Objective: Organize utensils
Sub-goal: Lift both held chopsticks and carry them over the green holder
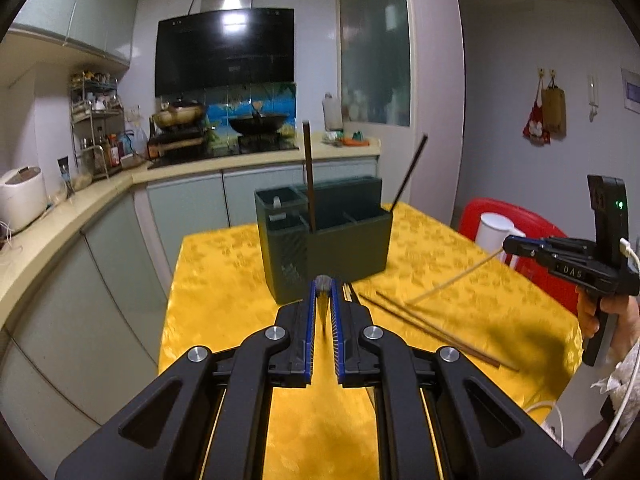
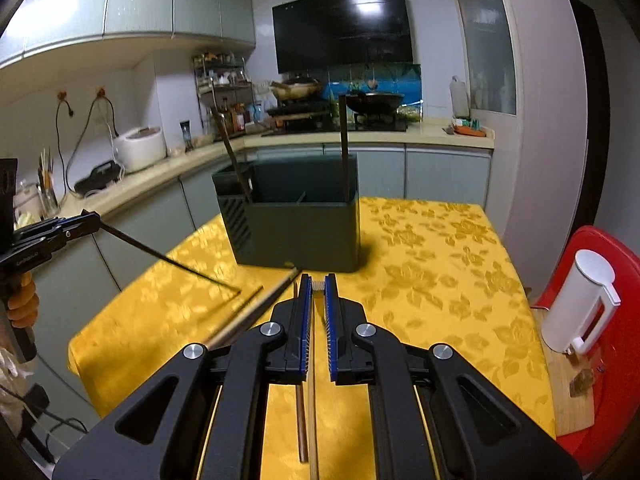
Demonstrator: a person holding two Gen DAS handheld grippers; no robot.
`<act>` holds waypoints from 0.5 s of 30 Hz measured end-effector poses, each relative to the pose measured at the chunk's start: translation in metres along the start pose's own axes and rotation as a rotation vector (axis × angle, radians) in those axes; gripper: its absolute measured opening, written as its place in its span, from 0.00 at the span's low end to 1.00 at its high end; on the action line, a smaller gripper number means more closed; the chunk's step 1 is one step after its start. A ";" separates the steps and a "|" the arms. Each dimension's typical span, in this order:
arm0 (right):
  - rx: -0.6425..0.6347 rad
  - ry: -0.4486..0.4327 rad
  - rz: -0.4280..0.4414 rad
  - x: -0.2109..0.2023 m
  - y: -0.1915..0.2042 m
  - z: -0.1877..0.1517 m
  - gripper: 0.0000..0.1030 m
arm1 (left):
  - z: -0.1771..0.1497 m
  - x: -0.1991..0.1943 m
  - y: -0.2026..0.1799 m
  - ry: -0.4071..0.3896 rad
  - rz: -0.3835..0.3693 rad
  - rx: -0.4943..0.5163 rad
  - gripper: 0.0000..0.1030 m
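A dark green utensil organizer point(image 1: 348, 248) point(image 2: 300, 232) stands on the yellow tablecloth point(image 1: 224, 280). Two dark chopsticks point(image 1: 309, 176) point(image 2: 343, 148) stand upright or leaning in its compartments. My left gripper point(image 1: 325, 286) point(image 2: 94, 219) is shut on a thin dark chopstick point(image 2: 172, 260), which slants down toward the cloth. My right gripper point(image 2: 318, 282) point(image 1: 510, 245) is shut on a pale chopstick point(image 1: 452, 280) that points down to the left. Both grippers hover above the table in front of the organizer. A few brown chopsticks point(image 1: 432, 330) point(image 2: 244, 322) lie loose on the cloth.
A red chair point(image 2: 608, 264) with a white jug point(image 2: 580, 300) on it stands at the table's right side. Kitchen counters point(image 1: 80, 208) run behind and to the left, with a rice cooker point(image 1: 22, 196), a spice rack and a stove with pans point(image 1: 258, 122).
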State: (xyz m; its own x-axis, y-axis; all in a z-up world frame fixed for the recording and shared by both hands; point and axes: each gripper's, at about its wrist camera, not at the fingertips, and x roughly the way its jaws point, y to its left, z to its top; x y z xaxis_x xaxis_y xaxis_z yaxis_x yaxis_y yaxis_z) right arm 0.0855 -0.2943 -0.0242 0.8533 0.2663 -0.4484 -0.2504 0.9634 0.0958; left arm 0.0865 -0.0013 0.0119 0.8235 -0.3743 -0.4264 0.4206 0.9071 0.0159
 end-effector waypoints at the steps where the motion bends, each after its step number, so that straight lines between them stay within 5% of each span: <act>1: 0.000 -0.005 0.001 0.000 0.000 0.003 0.07 | 0.005 0.001 0.002 -0.004 -0.002 -0.002 0.07; 15: 0.021 0.011 -0.003 0.016 -0.005 0.029 0.07 | 0.041 0.020 0.009 0.026 -0.001 0.024 0.07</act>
State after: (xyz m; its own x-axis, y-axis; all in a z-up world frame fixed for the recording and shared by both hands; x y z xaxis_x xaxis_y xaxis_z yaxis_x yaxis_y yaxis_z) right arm 0.1134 -0.2943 -0.0062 0.8487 0.2631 -0.4588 -0.2381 0.9647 0.1126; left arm 0.1223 -0.0086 0.0403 0.8131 -0.3694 -0.4499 0.4302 0.9020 0.0369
